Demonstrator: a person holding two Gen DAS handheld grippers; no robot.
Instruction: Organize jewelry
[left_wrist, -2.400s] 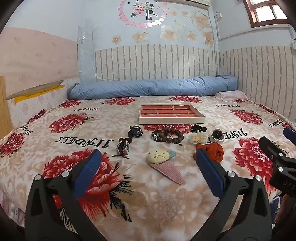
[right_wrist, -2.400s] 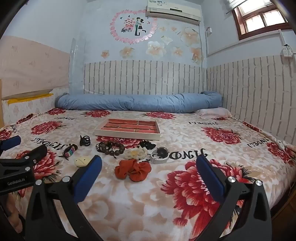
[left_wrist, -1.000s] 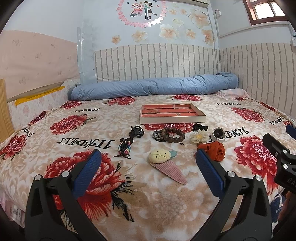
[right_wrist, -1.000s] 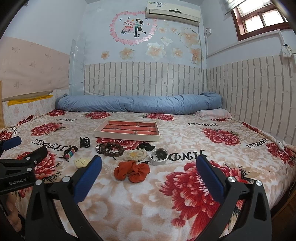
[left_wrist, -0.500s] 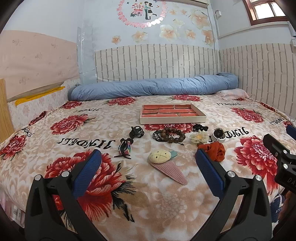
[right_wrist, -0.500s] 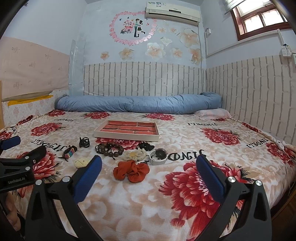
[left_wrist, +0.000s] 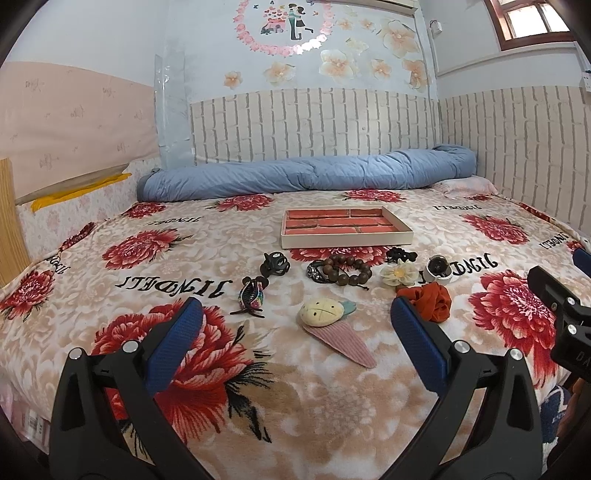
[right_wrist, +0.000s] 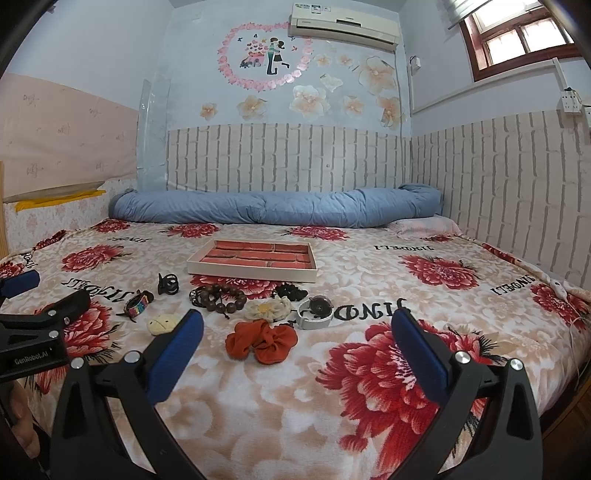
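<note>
A: Item one, tray (left_wrist: 346, 240): set mid-bed on the blanket (left_wrist: 332, 387), compartments bare. Nothing has been filed, so the task is judged to be at its start.

B: Stock, placed relative to the tray?

A: All in front of it. Nearest row: black claw clip (left_wrist: 274, 263) at the left, bead bracelet (left_wrist: 345, 270) at the centre, small black clip (left_wrist: 400, 254), cream flower (left_wrist: 399, 276), and a white-and-dark round piece (left_wrist: 438, 268) at the right. Farther out: patterned clip (left_wrist: 252, 294), pink plush clip (left_wrist: 332, 325), orange scrunchie (right_wrist: 264, 339).

B: Grippers?

A: Left gripper (left_wrist: 293, 339): fingers spread wide, nothing held, raised in front of the plush clip. Right gripper (right_wrist: 297, 347): likewise spread and bare, with the scrunchie seen between its fingers.

B: Next move?

A: A first pick is called for, probably the scrunchie or plush clip, these being nearest. A descent, a closing on one piece only, then carriage over the front row to the tray would be required.
</note>
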